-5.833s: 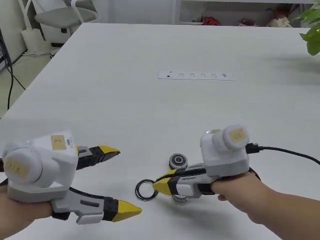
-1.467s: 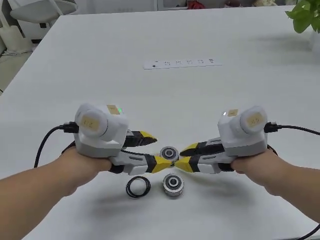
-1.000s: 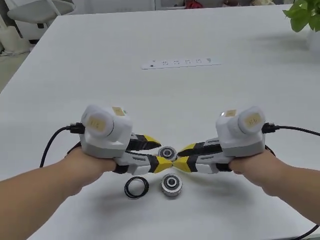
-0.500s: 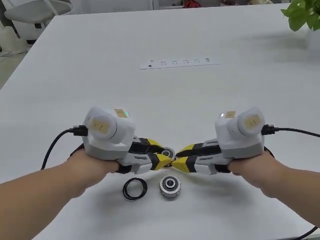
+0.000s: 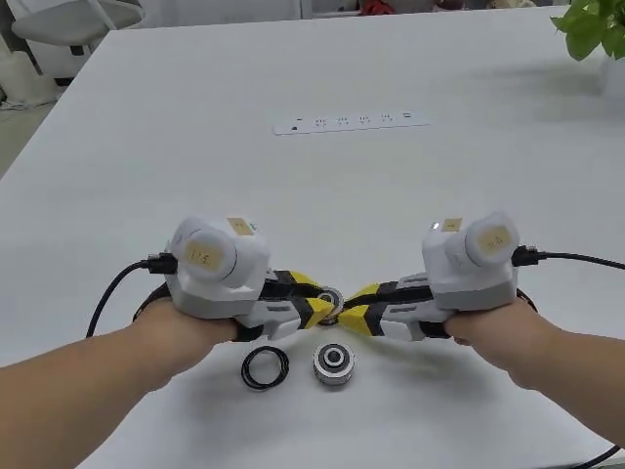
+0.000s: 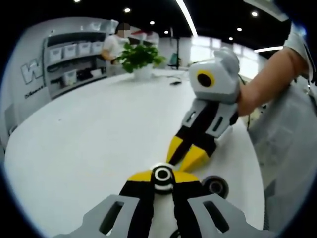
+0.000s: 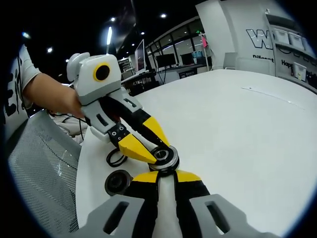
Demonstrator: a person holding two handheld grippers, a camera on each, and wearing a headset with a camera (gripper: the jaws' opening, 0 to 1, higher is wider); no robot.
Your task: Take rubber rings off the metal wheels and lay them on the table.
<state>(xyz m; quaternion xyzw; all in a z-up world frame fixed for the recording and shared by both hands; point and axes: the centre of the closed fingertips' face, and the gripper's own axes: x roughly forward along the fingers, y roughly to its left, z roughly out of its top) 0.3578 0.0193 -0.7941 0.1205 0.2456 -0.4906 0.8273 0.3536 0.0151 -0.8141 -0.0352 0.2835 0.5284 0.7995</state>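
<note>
Currently one ring [image 5: 264, 367] is lying on the table [image 5: 410, 205] beside a wheel [image 5: 333, 361] that looks stripped, so that one counts as done. Left claw [image 5: 311, 311] is clamping a second wheel [image 5: 329, 298]. Right claw [image 5: 354, 315] is pressing narrow tips to its rim, grip on the rubber not discernible, and its ring is apparently awaiting removal.
</note>
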